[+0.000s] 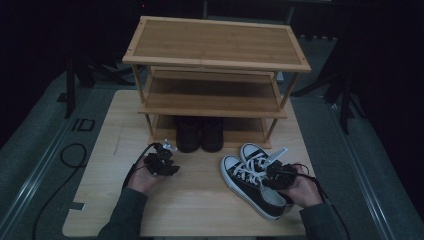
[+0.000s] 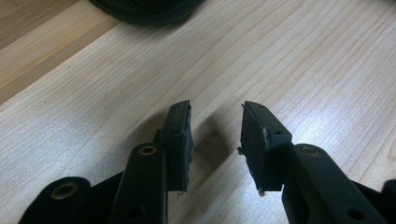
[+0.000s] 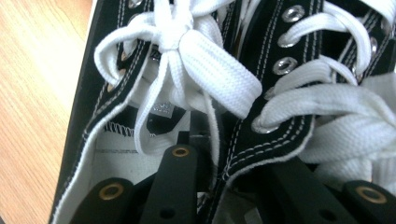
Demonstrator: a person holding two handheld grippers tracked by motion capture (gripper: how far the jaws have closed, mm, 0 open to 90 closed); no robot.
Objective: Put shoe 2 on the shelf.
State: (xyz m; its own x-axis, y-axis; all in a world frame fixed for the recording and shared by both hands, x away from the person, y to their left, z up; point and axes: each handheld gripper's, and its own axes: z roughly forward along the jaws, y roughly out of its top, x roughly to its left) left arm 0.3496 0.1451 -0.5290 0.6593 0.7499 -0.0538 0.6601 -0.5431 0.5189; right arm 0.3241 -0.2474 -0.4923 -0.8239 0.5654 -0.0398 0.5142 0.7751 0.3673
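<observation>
A pair of black canvas sneakers [image 1: 248, 181] with white laces and white toe caps lies at the table's front right. My right gripper [image 1: 278, 175] sits over their heels. In the right gripper view its jaws [image 3: 219, 158] pinch the two adjoining inner collars, one jaw inside each shoe opening, below the tied white laces [image 3: 210, 70]. My left gripper [image 1: 161, 161] hovers at the front left of the table, and its jaws [image 2: 215, 126] stand open over bare wood with nothing between them. A black shoe [image 2: 144, 9] is just beyond it.
A three-tier bamboo shoe rack [image 1: 215, 42] stands at the back of the wooden table [image 1: 200, 205]. A pair of black shoes [image 1: 200, 134] sits on its lowest level, toes forward. Cables trail from both grippers off the near edge.
</observation>
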